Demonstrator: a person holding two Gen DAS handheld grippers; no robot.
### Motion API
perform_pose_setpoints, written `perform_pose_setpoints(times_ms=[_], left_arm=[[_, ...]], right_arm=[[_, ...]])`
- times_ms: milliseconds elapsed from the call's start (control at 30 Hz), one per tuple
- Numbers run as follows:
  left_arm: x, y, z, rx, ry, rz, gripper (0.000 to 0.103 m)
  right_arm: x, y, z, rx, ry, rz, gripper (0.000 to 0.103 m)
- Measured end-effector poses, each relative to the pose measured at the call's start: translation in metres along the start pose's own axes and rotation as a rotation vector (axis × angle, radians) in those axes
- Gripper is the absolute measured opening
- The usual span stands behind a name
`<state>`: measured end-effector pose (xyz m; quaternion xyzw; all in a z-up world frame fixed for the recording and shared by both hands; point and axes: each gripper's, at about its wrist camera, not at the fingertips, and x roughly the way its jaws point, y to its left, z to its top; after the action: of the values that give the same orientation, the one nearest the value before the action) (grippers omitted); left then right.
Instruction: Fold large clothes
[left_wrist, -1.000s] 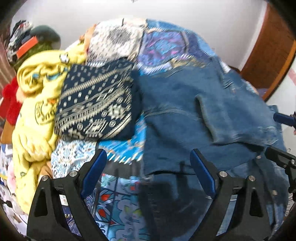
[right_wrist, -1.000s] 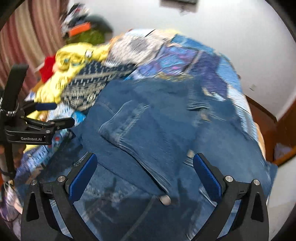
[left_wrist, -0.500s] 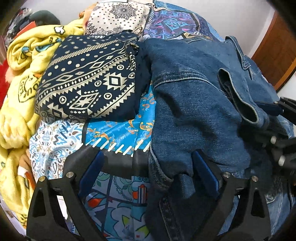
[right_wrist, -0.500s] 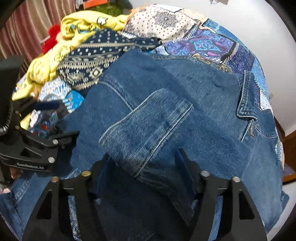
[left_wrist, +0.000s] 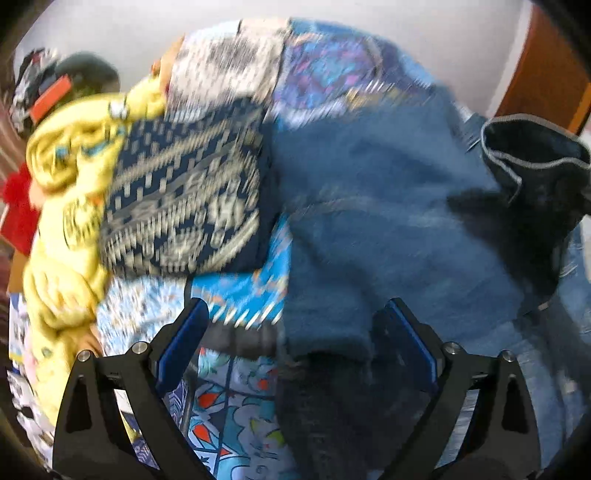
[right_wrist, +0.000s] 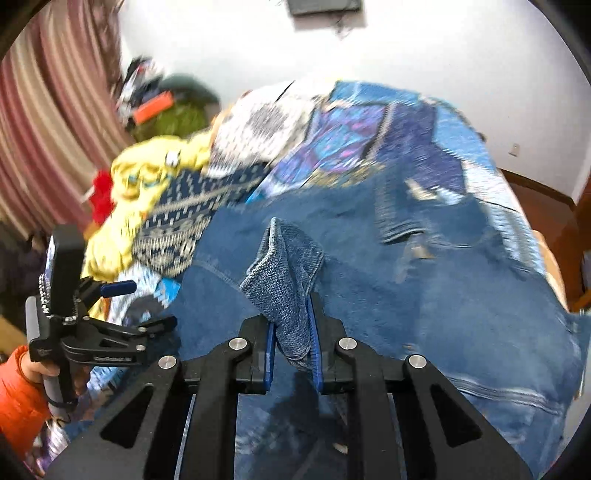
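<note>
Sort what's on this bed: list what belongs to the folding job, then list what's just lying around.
In the job:
- denim jacket
- right gripper, shut on a jacket fold
- left gripper, open over the jacket's edge

Lying about:
- navy patterned garment
- yellow garment
- red cloth
- patchwork bedspread

**Denim, prints and matt black plastic**

The denim jacket (right_wrist: 424, 295) was coarse blue cotton twill, its raised cuff (right_wrist: 284, 273) showing a paler, rougher woven underside. The bedspread (left_wrist: 236, 398) was smooth printed cloth, the navy patterned garment (left_wrist: 184, 199) a flat matt weave, the yellow garment (left_wrist: 62, 236) soft and crumpled. The right gripper (right_wrist: 291, 354) was matt black plastic with shiny metal bolts and blue ribbed pads (right_wrist: 316, 343). The left gripper (left_wrist: 291, 343) looked alike. The sleeve (right_wrist: 18, 402) was smooth orange fabric.
</note>
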<state>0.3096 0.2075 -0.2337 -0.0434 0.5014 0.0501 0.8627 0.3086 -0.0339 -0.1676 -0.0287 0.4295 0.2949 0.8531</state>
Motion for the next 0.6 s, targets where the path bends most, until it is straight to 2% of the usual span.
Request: perform_pose_setpoints(times_ms=[133,233,333,367,467,600], left_arm=[[-0.028,-0.03,0.024,0.048,-0.066,-0.043,0.097],[-0.031,-0.055,0.036,0.086,-0.056,-0.098,0.097],[-0.02,-0.077,0.039,0.123,-0.007,-0.157,0.097],[-0.011,-0.083,0.038,0.132,0.017,-0.156,0.097],[0.016,-0.087,0.031,0.12,0.096,-0.127,0.097],[0.053,-0.082,0.015,0.07,0.208,-0.072,0.098]], right_arm=[[-0.031,-0.031,-0.004,0.102,-0.065,-0.022,0.014],[-0.049,-0.058,-0.013,0.174,-0.095,-0.039,0.014],[-0.06,-0.084,-0.026,0.241,-0.103,-0.051,0.014],[-0.062,-0.093,-0.031,0.263,-0.101,-0.056,0.014],[-0.063,-0.115,-0.046,0.319,-0.081,-0.065,0.014],[-0.053,-0.138,-0.069,0.359,-0.006,-0.08,0.014]])
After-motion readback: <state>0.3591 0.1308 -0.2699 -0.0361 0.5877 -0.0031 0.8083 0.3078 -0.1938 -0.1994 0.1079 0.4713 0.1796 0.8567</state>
